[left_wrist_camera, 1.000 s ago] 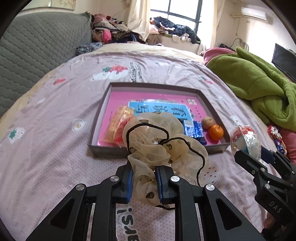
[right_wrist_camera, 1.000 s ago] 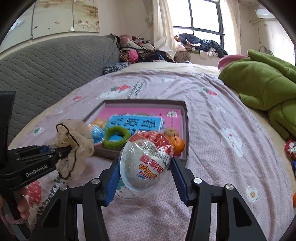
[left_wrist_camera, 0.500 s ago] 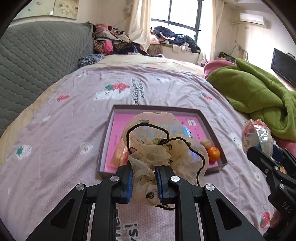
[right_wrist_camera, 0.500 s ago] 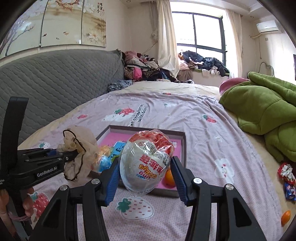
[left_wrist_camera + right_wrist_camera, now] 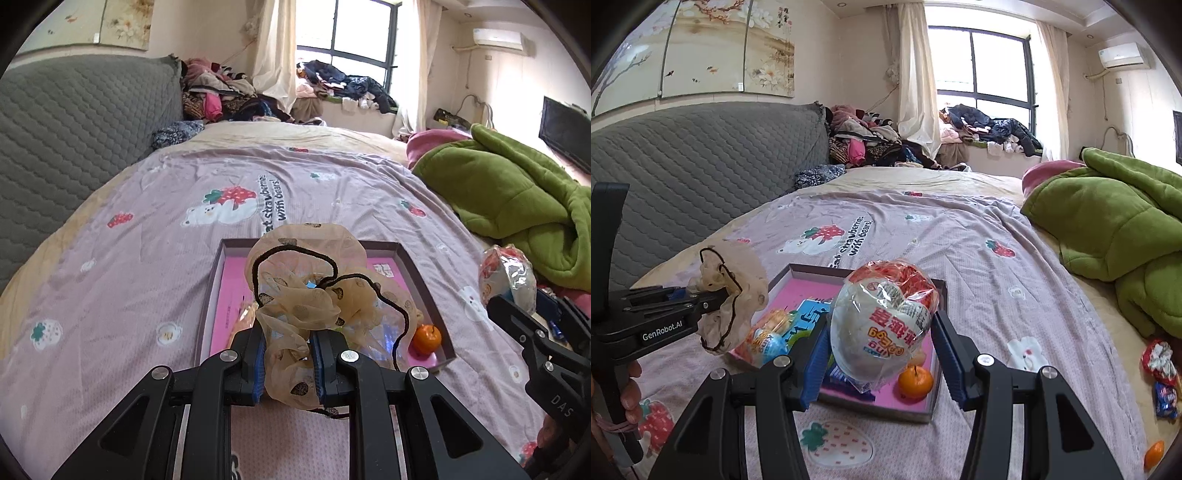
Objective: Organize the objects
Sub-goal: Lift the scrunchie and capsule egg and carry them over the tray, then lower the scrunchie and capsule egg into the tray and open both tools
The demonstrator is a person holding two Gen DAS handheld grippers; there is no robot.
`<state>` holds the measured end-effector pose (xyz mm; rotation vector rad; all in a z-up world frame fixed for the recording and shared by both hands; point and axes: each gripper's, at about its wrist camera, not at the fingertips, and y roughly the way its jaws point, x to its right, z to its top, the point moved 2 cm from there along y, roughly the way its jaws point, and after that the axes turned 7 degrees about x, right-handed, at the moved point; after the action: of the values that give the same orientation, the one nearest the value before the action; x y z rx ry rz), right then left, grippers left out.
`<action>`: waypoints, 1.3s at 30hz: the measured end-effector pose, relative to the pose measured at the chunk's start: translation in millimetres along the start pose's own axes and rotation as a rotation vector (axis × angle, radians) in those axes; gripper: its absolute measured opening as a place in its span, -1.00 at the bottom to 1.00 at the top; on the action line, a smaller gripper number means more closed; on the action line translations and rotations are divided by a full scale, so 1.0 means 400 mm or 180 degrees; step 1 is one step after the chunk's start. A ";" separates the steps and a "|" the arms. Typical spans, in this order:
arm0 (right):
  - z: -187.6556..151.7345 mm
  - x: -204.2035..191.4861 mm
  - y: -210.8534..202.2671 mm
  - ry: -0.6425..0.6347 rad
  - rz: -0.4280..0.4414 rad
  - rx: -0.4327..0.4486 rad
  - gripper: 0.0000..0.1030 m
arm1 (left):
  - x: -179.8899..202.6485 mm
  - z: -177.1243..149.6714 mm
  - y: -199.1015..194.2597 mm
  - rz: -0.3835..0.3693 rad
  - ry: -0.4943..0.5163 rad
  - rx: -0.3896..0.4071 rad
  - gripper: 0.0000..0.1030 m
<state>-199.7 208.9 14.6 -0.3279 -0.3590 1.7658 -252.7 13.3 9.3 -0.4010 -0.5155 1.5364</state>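
The bed (image 5: 979,236), under its lilac strawberry-print sheet, carries a shallow tray (image 5: 938,295) with a pink floor, already holding a blue printed card, wrapped snacks and a small orange (image 5: 915,382) near the right wall. More snacks and another orange lie on the sheet well off to the right.

Both tools hang in the air short of the tray's near edge. The right tool (image 5: 882,354) is clenched on a big plastic-wrapped surprise egg (image 5: 882,321), held between its blue pads. The left tool (image 5: 290,363) is clamped on a sheer beige scrunchie (image 5: 314,291) with a dark trim, most of which billows loose above the grip.

The egg looks like the risk to me: rounded and sheathed in slick film, it could squirt out of the pads. Let go from this height, it would likely bounce or roll off the soft bed, or knock the orange. The scrunchie's loose trim might snag on a finger at release.
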 end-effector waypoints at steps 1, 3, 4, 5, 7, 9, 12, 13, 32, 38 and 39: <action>0.002 -0.002 0.009 -0.0022 0.0000 0.0003 0.04 | 0.003 0.003 0.009 -0.0004 0.0009 0.0000 -0.60; 0.000 -0.006 0.027 -0.0059 0.0018 -0.0002 0.04 | 0.003 0.010 0.030 0.0001 0.0017 -0.0016 -0.60; -0.001 -0.008 0.037 -0.0077 0.0029 -0.0006 0.04 | 0.002 0.014 0.043 0.0000 0.0015 -0.0028 -0.60; -0.004 -0.010 0.048 -0.0100 0.0037 -0.0015 0.04 | 0.002 0.018 0.057 0.0007 0.0019 -0.0050 -0.60; -0.012 -0.015 0.069 -0.0139 0.0054 -0.0030 0.04 | -0.003 0.022 0.089 0.0023 0.0002 -0.0097 -0.60; -0.020 -0.020 0.092 -0.0179 0.0071 -0.0054 0.04 | -0.008 0.022 0.116 0.0041 -0.0013 -0.0140 -0.60; -0.037 -0.032 0.125 -0.0258 0.0083 -0.0096 0.04 | -0.011 0.020 0.157 0.0061 -0.0037 -0.0209 -0.60; -0.043 -0.033 0.132 -0.0270 0.0082 -0.0109 0.04 | -0.012 0.018 0.172 0.0065 -0.0038 -0.0232 -0.60; -0.148 -0.031 0.251 -0.0278 -0.0009 -0.0486 0.06 | -0.032 -0.030 0.300 0.0133 -0.0072 -0.0516 -0.50; -0.147 -0.035 0.252 -0.0243 0.0037 -0.0523 0.11 | -0.036 -0.029 0.300 0.0115 -0.0109 -0.0523 -0.23; -0.146 -0.035 0.250 -0.0226 0.0046 -0.0519 0.12 | -0.037 -0.028 0.298 0.0126 -0.0110 -0.0519 -0.13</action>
<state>-261.6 178.2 -79.2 -0.3849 -0.5545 1.7694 -345.5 0.1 -66.8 -0.5133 -0.6659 1.5467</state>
